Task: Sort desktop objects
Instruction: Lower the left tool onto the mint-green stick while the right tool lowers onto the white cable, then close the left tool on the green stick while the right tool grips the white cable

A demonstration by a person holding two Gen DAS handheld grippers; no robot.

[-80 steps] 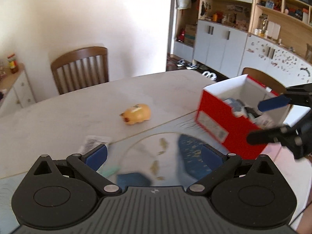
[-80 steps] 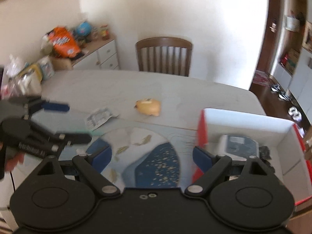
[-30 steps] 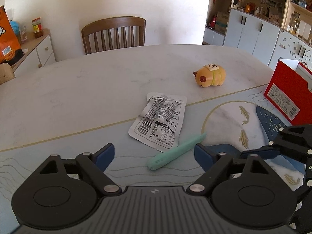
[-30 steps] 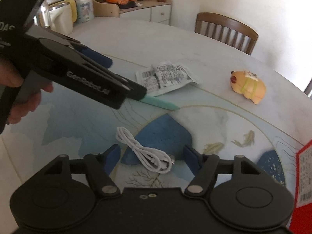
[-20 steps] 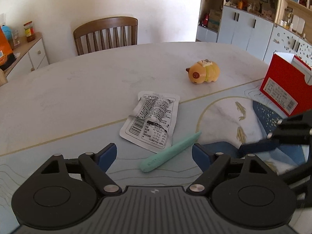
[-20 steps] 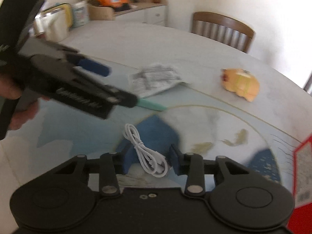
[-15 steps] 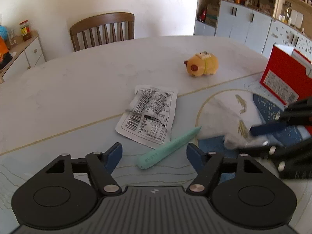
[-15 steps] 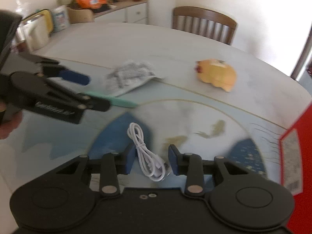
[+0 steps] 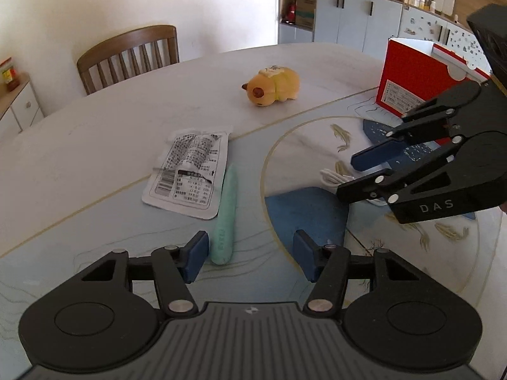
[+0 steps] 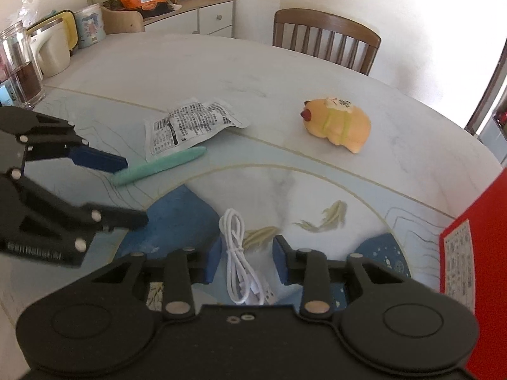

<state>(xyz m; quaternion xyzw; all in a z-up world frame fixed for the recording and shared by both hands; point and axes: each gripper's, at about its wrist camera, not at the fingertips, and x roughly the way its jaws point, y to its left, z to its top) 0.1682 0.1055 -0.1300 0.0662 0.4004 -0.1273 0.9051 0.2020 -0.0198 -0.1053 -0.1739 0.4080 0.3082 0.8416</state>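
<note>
A mint-green pen (image 9: 225, 215) lies on the patterned mat beside a printed foil packet (image 9: 190, 174). My left gripper (image 9: 250, 253) hovers low over the pen's near end. Its jaws are closing, and the pen lies just inside the left pad without being pinched. A coiled white cable (image 10: 237, 253) rests on the mat between the pads of my right gripper (image 10: 247, 261), which stand close against the bundle. A yellow animal toy (image 9: 274, 87) sits farther back. The red box (image 9: 412, 88) stands at the right. In the right wrist view the left gripper (image 10: 133, 191) reaches the pen (image 10: 158, 166) from the left.
A wooden chair (image 10: 326, 38) stands behind the table. A glass jar (image 10: 19, 72) and a cream kettle (image 10: 54, 47) sit at the table's far left edge. The red box (image 10: 475, 253) walls off the right side. Cabinets line the back wall.
The left gripper has come forward and down to the pen while its jaws narrowed. The right gripper's jaws have narrowed around the white cable and then held still.
</note>
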